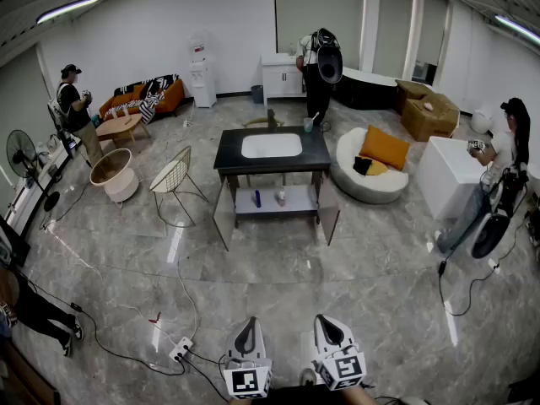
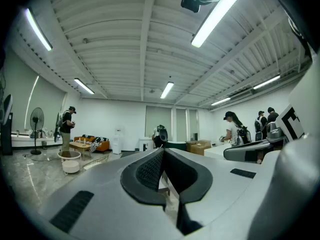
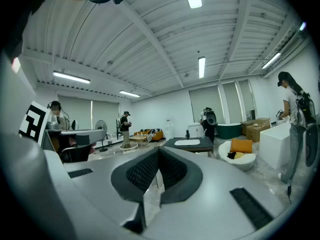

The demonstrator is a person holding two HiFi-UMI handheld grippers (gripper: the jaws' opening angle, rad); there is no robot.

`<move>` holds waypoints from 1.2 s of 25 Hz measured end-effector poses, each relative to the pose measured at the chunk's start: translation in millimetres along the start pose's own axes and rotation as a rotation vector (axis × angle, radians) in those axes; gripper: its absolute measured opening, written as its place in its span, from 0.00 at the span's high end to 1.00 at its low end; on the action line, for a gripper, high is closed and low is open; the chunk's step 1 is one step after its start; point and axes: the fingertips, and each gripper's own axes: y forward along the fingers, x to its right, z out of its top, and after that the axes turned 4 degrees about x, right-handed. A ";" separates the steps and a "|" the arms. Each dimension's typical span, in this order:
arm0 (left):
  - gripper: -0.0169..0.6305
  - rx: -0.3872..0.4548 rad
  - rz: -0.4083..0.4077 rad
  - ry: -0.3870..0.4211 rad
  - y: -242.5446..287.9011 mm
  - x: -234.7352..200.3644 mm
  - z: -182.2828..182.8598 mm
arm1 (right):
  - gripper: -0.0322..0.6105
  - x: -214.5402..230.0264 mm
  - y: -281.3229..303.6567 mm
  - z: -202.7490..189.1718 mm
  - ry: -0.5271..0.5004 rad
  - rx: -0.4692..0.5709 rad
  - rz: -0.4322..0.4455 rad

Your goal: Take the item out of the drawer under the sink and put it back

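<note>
On the shelf (image 1: 274,202) under the sink (image 1: 272,145): blue bottle (image 1: 257,198) and, just beside it, a small pale item (image 1: 281,197) (too small to tell what). Risk of grabbing the wrong one, with two candidates side by side. Both cabinet doors (image 1: 224,218) swung wide, easy to clip on the way in. Dark counter (image 1: 228,157) overhanging the shelf, so a possible bump from above. Well apart, at the bottom of the head view: left gripper (image 1: 246,323) and right gripper (image 1: 326,321), jaws pressed together on nothing. Need opening before the reach, else likely to knock the bottle over. Power strip (image 1: 180,349) with cables on the floor just left of the grippers: trip or snag hazard on the walk over.
</note>
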 end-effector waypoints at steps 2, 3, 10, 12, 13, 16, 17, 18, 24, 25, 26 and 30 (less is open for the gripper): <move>0.96 0.002 0.004 -0.015 -0.3 1.1 2.1 | 0.95 -1.6 -0.7 3.3 0.014 -0.005 0.000; 0.96 0.007 0.009 -0.029 -0.3 1.4 3.8 | 0.95 -2.3 -1.0 4.7 0.020 -0.007 0.000; 0.96 0.007 0.008 -0.040 -1.5 7.7 1.3 | 0.95 4.7 -6.5 3.4 0.054 0.017 -0.023; 0.96 0.000 -0.003 -0.015 -2.8 10.6 -2.8 | 0.95 6.6 -8.6 0.3 0.044 0.016 -0.019; 0.96 -0.003 -0.007 -0.008 -2.6 12.3 -3.1 | 0.95 7.8 -9.3 -0.1 0.039 0.015 -0.017; 0.96 -0.003 -0.007 -0.015 0.3 18.3 -0.7 | 0.95 11.1 -10.7 1.9 0.047 0.012 -0.015; 0.96 0.000 -0.004 -0.026 1.7 20.2 0.0 | 0.95 12.1 -11.0 1.6 0.047 0.011 -0.012; 0.96 0.004 -0.001 -0.037 3.5 22.5 0.4 | 0.95 13.7 -11.4 0.1 0.041 0.012 -0.008; 0.96 0.013 -0.006 -0.027 17.2 46.1 3.7 | 0.95 32.6 -18.4 -1.1 0.066 0.004 0.006; 0.96 0.014 -0.002 -0.038 19.3 50.7 4.7 | 0.95 37.9 -20.1 -1.8 0.056 0.004 0.011; 0.96 0.013 0.002 -0.047 21.4 55.5 4.9 | 0.95 43.6 -21.7 -3.0 0.045 0.006 0.018; 0.96 0.004 0.009 0.007 28.5 74.2 -1.1 | 0.95 64.2 -26.7 -9.1 0.045 0.006 0.045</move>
